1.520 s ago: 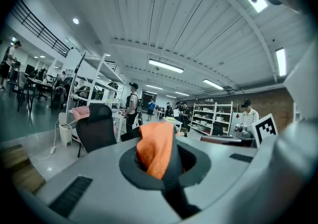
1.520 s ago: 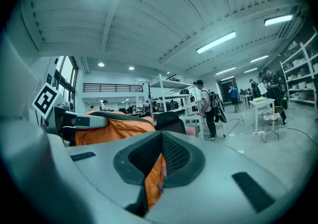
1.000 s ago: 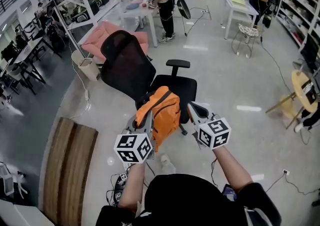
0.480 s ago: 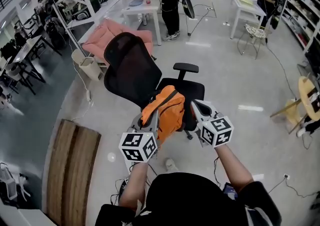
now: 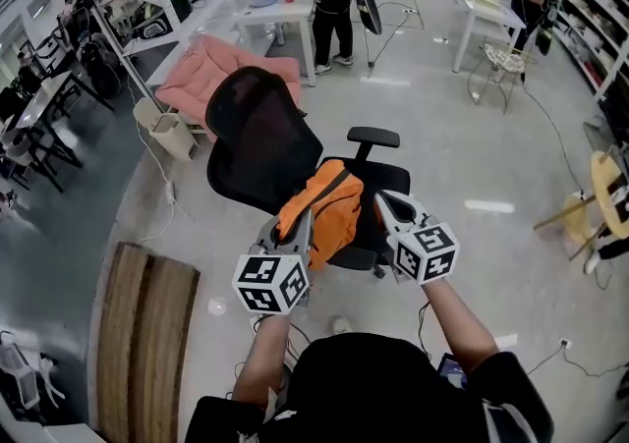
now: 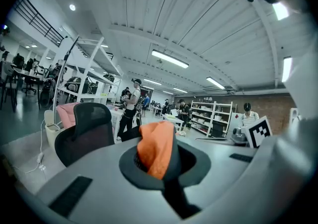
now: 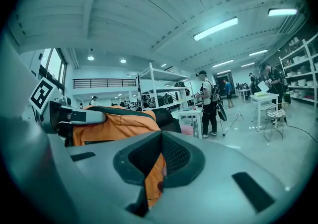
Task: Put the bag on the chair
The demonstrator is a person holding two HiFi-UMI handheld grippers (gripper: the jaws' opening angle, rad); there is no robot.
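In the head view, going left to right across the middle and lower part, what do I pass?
wooden panel → left gripper → orange bag → right gripper → round wooden stool

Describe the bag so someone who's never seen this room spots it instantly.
Find the black mesh-backed office chair in the middle of the floor. By its seat, gripped by the left claw and right claw, is the bag: bright orange with dark trim, the only orange thing nearby.
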